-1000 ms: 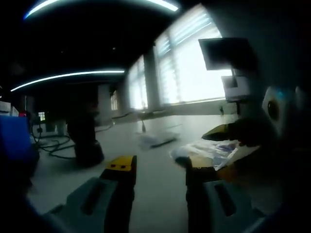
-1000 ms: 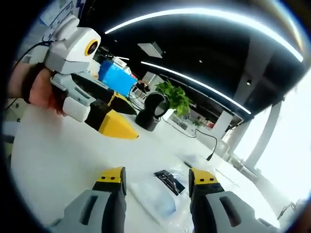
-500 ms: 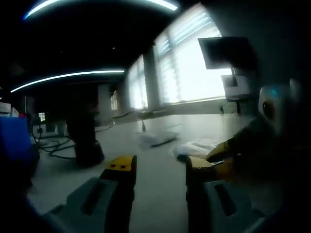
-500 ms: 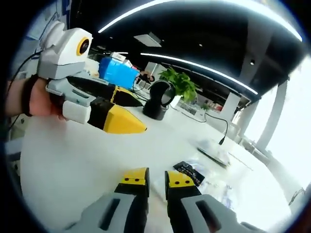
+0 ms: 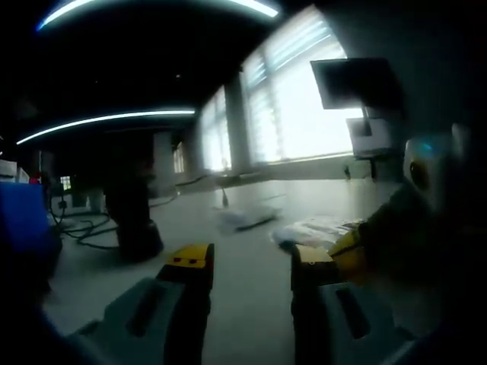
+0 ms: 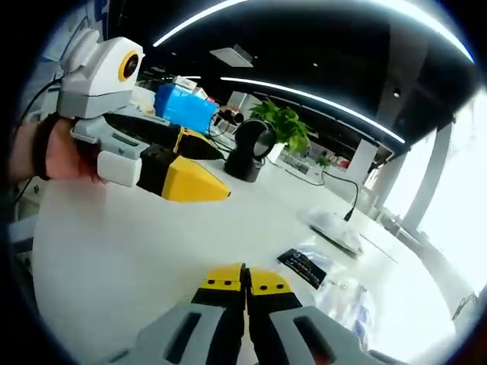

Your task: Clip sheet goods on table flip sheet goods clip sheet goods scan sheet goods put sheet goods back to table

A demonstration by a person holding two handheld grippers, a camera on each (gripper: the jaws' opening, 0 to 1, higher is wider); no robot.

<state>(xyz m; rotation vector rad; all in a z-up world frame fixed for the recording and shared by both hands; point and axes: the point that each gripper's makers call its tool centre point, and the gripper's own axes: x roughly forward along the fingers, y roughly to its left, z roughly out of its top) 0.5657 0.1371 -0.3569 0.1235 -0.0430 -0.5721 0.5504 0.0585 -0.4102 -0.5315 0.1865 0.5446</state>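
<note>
In the right gripper view the right gripper (image 6: 245, 275) rises from the bottom centre with its yellow tips pressed together; whether an edge of the sheet goods (image 6: 346, 300) is pinched between them I cannot tell, since no film shows at the tips and the clear packet lies on the white table (image 6: 114, 251) just to their right, in the lower right of the frame; a small dark label (image 6: 304, 266) sits at the packet's upper left edge. Further out, the left gripper (image 6: 179, 163) hangs over the table in the upper left, held by a hand (image 6: 53, 148), its jaws apart with nothing between them; beyond it, near the frame's centre, stands a black scanner (image 6: 253, 150), with a blue box (image 6: 183, 110) and a green plant (image 6: 285, 131) behind.

In the left gripper view the gripper's own jaws stand apart at the bottom centre, empty; the packet shows pale at centre right, beside the other gripper's yellow tip.

As I judge it, the task is early: the first clip is at most just made, and the flip, second clip, scan and return all remain.
</note>
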